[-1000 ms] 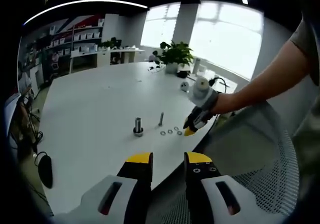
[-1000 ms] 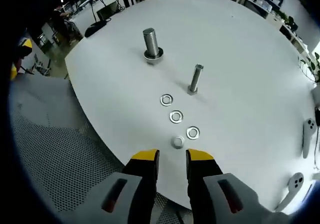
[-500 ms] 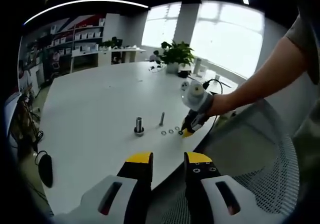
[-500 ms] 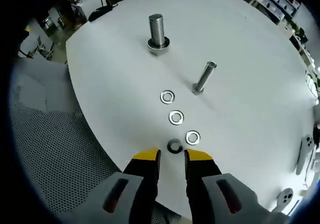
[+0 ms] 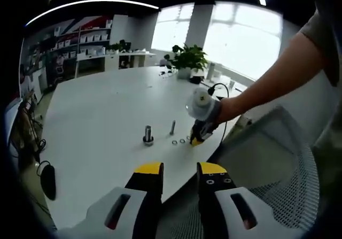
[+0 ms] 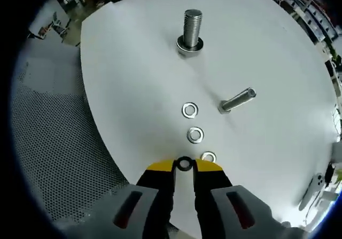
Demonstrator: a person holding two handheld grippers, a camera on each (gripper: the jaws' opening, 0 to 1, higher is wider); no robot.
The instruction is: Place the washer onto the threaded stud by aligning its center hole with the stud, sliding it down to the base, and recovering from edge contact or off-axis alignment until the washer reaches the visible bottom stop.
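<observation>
Early stage: right gripper point(image 6: 184, 167) at bench point(image 6: 133, 78) edge, jaws apart w/ dark washer point(image 6: 184, 163) between tips, not visibly clamped yet. Beyond, three more washers, then thin stud point(image 6: 236, 100), thick stud point(image 6: 191, 30). Lift, align, slide-down all remain. Left gripper point(image 5: 179, 170) idle, jaws apart.

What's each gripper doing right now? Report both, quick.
Left gripper: open, jaws apart, holding nothing, back from the table.
Right gripper: jaw tips either side of a dark washer on the table; grip cannot be told.
</observation>
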